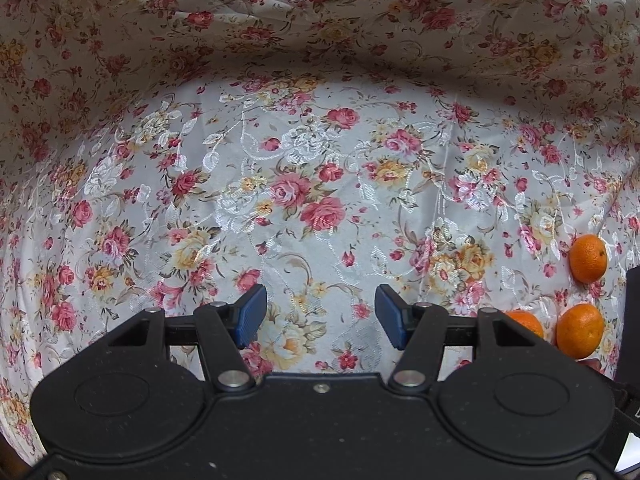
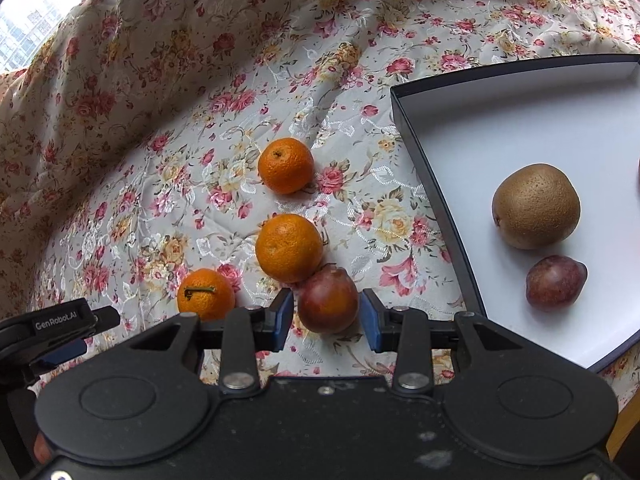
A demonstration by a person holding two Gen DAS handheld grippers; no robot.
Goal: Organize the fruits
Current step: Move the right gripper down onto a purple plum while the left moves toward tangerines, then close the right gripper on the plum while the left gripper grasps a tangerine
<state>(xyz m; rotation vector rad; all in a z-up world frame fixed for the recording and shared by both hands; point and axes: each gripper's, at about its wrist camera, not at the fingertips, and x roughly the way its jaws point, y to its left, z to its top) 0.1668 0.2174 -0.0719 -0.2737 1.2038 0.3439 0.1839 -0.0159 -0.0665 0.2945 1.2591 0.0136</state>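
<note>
In the right wrist view my right gripper (image 2: 326,322) is open with a dark red fruit (image 2: 327,298) between its blue pads (image 2: 282,320), small gaps showing on both sides. Three oranges lie on the floral cloth: one touching the red fruit (image 2: 289,247), one farther back (image 2: 285,165), one at the left (image 2: 205,294). A dark-rimmed white tray (image 2: 416,152) at the right holds a brown kiwi (image 2: 536,211) and a second dark red fruit (image 2: 555,282). My left gripper (image 1: 320,316) is open and empty over bare cloth; three oranges (image 1: 588,258) (image 1: 580,330) (image 1: 526,322) lie to its right.
The floral cloth (image 1: 304,184) covers the table and rises as a draped backdrop behind. A window (image 2: 28,20) shows at the upper left of the right wrist view. The left gripper's body (image 2: 52,332) shows at the left edge there.
</note>
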